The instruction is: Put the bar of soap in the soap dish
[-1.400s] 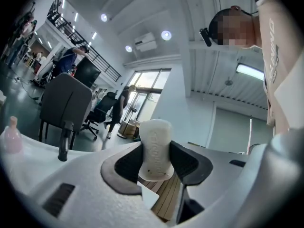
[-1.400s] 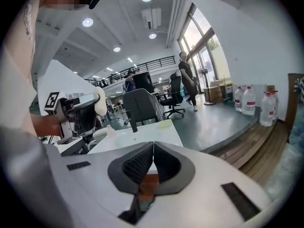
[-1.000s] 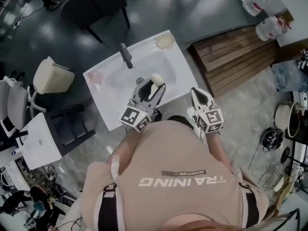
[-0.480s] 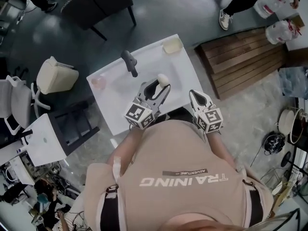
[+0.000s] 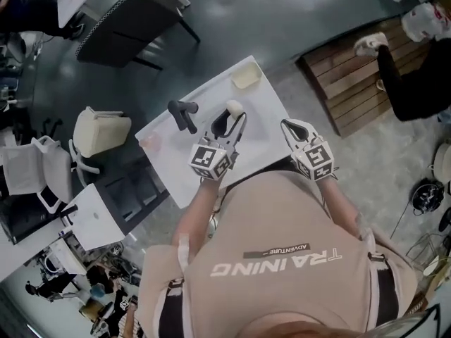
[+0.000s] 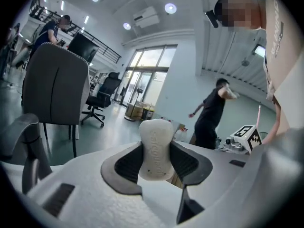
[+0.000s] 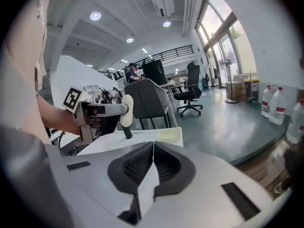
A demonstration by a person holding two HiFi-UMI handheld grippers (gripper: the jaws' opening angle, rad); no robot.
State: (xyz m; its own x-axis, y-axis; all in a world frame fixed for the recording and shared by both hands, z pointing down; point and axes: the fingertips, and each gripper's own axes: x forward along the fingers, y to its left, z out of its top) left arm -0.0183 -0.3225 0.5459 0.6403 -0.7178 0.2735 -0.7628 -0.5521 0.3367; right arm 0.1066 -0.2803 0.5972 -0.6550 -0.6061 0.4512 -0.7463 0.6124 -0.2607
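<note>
Soap bar (image 6: 155, 141), pale and rounded, stands clamped in the left claw (image 5: 231, 118) above the white sink (image 5: 271, 111), dark faucet (image 5: 182, 114) beside it, cream soap dish (image 5: 246, 76) at the far corner; right claw (image 7: 152, 167) pressed together, empty.

On the back of the person's shirt (image 5: 282, 287), at six o'clock in the head view, "TRAINING" is printed large and upside down, with a small "ADVENTURE" strip toward twelve o'clock of it, while embossed lettering on the bar of soap (image 6: 154, 148) (possibly "safeguard") cannot be read surely.
</note>
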